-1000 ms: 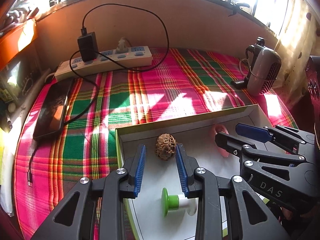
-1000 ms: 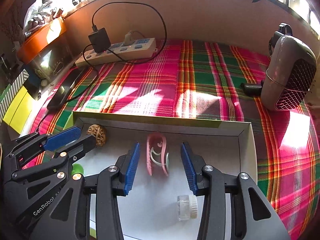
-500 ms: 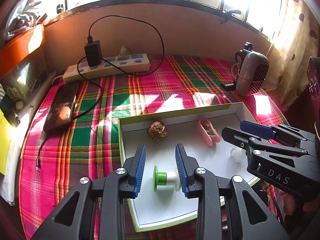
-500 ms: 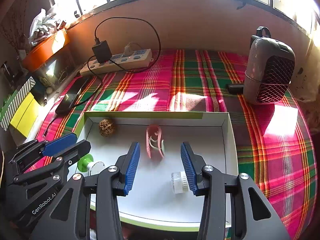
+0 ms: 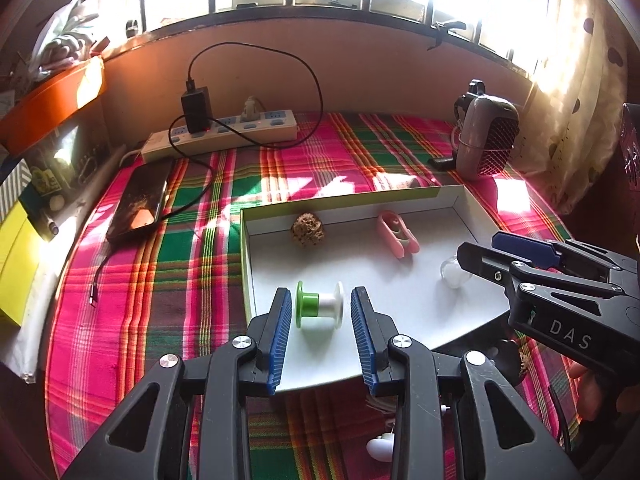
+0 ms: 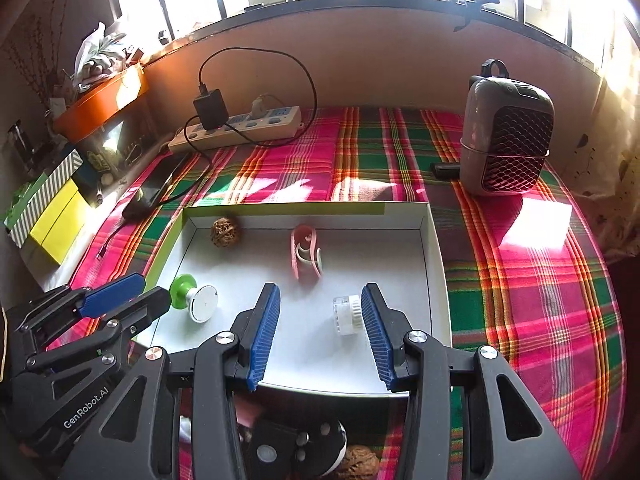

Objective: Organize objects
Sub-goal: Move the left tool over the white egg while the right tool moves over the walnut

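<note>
**Meanwhile, both tongs hang empty over the sorting box**

Meanwhile, we see the left tongs (image 5: 318,338) at the bottom centre of their own frame, parted and gripping nothing, with the green-and-white spool (image 5: 319,309) lying on its side between the blue pads but clear of both. The right tongs (image 6: 320,334) stand wider apart at the bottom of their frame, equally empty; the small clear jar (image 6: 347,314) sits just beside the right-hand pad. All four sorted pieces lie on the white floor of the shallow box (image 5: 460,216) on the plaid-covered table (image 5: 160,280): the spool and jar toward the lower edge, the walnut (image 5: 306,230) and the pink clip (image 5: 397,235) nearer the far wall.

We judge the risks to be modest but real. The spool and the jar are round and lie on their sides, so a nudge from a pad could roll them across the smooth floor. The box is light card with low walls, and a careless reach might shove it along the cloth or tip its near rim.

Only the right wrist view shows a second walnut (image 6: 356,466) on the cloth at the bottom edge, outside the box. Only the left wrist view shows a small white object (image 5: 380,446) lying low in the frame, too hidden to name.
</note>
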Demonstrator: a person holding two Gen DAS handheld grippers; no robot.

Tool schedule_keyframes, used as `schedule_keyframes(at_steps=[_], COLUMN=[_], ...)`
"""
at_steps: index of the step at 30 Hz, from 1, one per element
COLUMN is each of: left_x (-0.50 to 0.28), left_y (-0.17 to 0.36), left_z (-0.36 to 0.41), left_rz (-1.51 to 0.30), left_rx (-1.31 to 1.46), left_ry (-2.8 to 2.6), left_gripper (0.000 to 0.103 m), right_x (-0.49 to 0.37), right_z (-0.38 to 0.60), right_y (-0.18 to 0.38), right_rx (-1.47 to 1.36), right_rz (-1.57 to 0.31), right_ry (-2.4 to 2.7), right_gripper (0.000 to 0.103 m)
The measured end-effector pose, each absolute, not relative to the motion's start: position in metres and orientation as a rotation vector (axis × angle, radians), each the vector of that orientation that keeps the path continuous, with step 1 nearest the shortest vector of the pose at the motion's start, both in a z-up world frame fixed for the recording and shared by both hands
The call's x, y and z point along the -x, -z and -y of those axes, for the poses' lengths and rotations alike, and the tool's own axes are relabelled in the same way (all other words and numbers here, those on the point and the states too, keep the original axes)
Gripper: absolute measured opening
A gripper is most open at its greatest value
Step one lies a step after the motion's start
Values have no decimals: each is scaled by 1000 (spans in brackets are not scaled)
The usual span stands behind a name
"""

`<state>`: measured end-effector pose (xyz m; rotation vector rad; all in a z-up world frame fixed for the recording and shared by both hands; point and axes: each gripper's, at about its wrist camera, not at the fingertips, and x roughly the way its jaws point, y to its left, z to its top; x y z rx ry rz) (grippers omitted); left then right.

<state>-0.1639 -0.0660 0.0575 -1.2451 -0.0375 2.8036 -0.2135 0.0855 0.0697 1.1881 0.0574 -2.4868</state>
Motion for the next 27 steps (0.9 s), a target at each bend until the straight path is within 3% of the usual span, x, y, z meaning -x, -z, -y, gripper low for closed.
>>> schedule_keyframes(at_steps=[27], left_x=[95], left_y=[-32], left_z=[68], left_rz=[200], left_rx=[1248], left_ry=[-2671], left_gripper=[34], right_x=[133], right_z=[-142], right_y=[-60], right_rx=[-1116], right_rz=[-60], right_ry=[2589], right_gripper=[47])
